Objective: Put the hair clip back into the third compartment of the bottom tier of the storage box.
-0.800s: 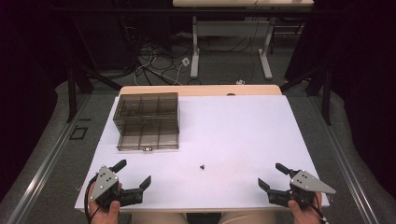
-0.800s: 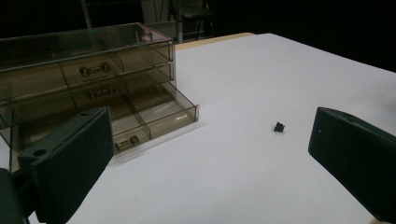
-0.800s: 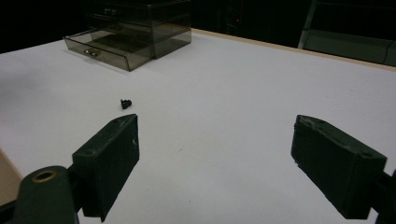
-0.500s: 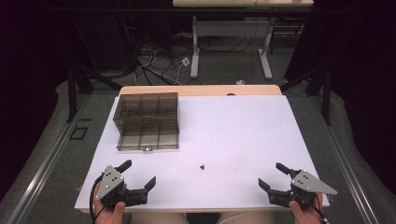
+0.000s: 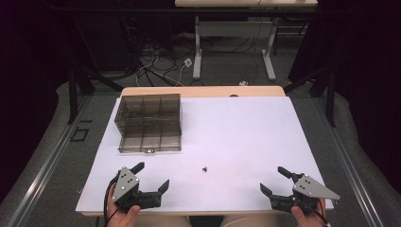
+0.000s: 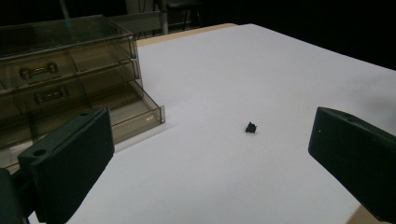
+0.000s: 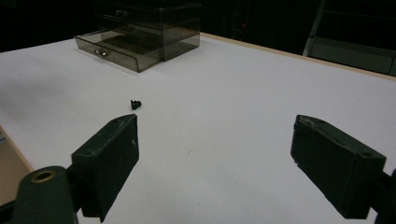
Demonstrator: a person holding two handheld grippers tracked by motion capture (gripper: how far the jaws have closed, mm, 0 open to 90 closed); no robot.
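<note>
A small black part (image 5: 204,169) lies alone on the white tabletop (image 5: 236,132), near the front and about midway between my two grippers. My left gripper (image 5: 152,175) is held at the front left with its jaws wide open and nothing between them. In the left gripper view the part (image 6: 251,127) lies ahead, a little right of centre. My right gripper (image 5: 272,178) is at the front right, also wide open and holding nothing. Its own view has the part (image 7: 136,104) ahead, just beyond the left jaw.
A smoky clear drawer cabinet (image 5: 149,113) stands at the back left of the table, its bottom drawer (image 5: 150,142) pulled out toward me. The same cabinet (image 6: 60,70) is close on the left in the left gripper view. Floor rails, cables and desk legs lie beyond the table.
My left gripper has shifted a little to the right along the front edge and turned slightly. The right gripper and the small black part have stayed put.
</note>
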